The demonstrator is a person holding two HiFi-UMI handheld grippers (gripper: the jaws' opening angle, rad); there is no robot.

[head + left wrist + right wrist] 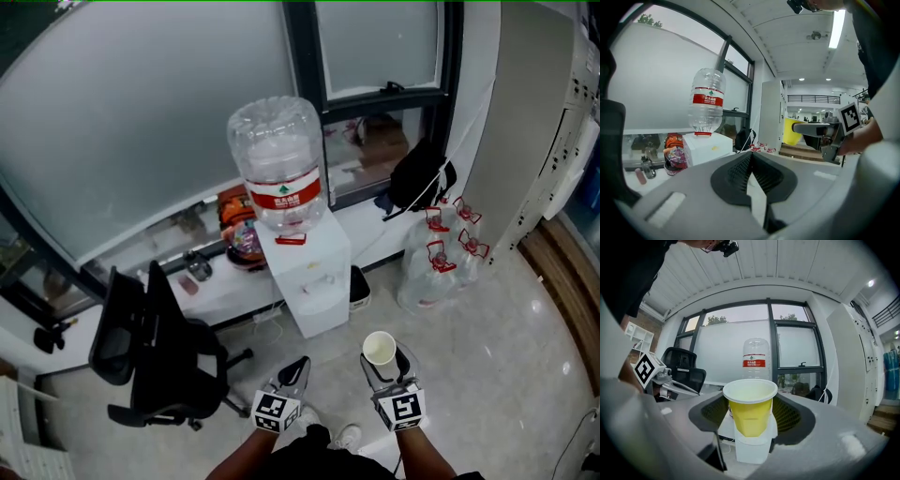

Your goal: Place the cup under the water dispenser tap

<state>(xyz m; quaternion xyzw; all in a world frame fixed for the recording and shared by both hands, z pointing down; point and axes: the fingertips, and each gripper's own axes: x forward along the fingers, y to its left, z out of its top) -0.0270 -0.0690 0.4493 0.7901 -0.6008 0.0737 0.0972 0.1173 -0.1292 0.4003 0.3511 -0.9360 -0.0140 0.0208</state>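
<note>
Between the pads of the right claw [385, 367] a yellow paper cup [749, 416] is held upright, gripped by its sides. Ahead of that claw, well apart, a white water dispenser [311, 274] topped by a bottle [278, 164] is seen. Just beside it, the left claw [294, 373] is kept with pads pressed together, nothing between them.

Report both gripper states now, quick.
Left gripper: closed, empty.
Right gripper: closed on the cup.
</note>
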